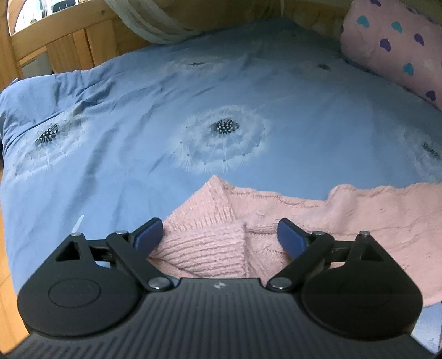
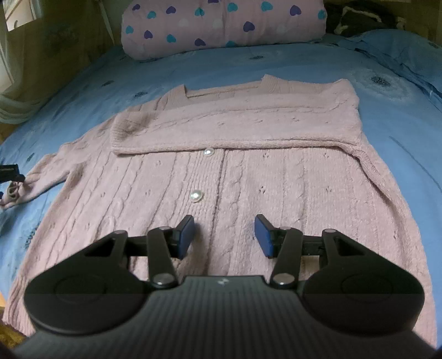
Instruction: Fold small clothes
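The left gripper (image 1: 220, 234) stands wide open with a ribbed sleeve cuff (image 1: 204, 254) of the pink cardigan (image 1: 345, 221) between its blue pads, neither pad pressing on it. Beyond it the blue dandelion-print bed cover (image 1: 138, 116) stretches to a wooden bed frame (image 1: 71, 47).

The right gripper (image 2: 224, 236) is partly open and holds nothing, hovering over the cardigan's lower front. Just ahead lie two pearly buttons (image 2: 196, 197); farther on, one sleeve (image 2: 234, 132) is folded across the chest, then a heart-print pillow (image 2: 221, 24).
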Demonstrator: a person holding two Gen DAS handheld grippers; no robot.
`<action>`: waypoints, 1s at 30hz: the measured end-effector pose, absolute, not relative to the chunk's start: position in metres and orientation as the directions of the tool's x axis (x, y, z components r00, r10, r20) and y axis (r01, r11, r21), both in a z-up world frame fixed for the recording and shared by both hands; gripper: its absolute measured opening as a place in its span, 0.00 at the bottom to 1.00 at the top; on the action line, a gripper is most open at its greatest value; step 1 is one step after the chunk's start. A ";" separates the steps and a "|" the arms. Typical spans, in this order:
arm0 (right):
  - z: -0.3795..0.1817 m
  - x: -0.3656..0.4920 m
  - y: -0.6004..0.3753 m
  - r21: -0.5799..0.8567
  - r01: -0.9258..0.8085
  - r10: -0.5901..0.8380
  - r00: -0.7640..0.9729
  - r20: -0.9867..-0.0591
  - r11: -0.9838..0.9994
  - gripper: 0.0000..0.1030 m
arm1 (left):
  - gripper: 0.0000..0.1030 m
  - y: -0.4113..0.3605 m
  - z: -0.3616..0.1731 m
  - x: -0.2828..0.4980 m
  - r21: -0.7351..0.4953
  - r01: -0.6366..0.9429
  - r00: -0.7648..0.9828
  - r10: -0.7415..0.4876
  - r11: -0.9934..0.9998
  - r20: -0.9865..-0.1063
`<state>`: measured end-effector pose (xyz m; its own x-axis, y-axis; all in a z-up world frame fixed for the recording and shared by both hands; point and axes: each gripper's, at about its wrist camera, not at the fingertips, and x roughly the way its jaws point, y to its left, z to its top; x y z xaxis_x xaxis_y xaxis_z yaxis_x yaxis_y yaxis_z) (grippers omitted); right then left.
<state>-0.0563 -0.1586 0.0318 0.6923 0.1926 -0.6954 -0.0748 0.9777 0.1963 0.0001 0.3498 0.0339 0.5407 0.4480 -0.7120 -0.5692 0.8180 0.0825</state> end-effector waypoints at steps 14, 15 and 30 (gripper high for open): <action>0.033 -0.059 -0.164 0.221 -0.067 0.205 0.692 -0.692 0.973 0.49 | 0.49 0.356 0.029 -0.006 0.068 -0.563 0.580 0.452 0.824 -0.678; 0.033 -0.059 -0.164 0.225 -0.066 0.207 0.693 -0.691 0.972 0.49 | 0.40 0.357 0.031 -0.008 0.062 -0.555 0.585 0.442 0.829 -0.680; 0.049 -0.073 -0.190 0.295 -0.070 0.250 0.730 -0.637 0.953 0.49 | 0.21 0.364 0.103 -0.062 -0.228 -0.540 0.740 0.329 0.810 -0.586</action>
<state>-0.0734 -0.1904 0.0486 0.7295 0.2502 -0.6366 -0.0696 0.9530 0.2947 -0.0619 0.3643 0.1027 0.7403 0.3289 -0.5863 -0.5403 0.8100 -0.2279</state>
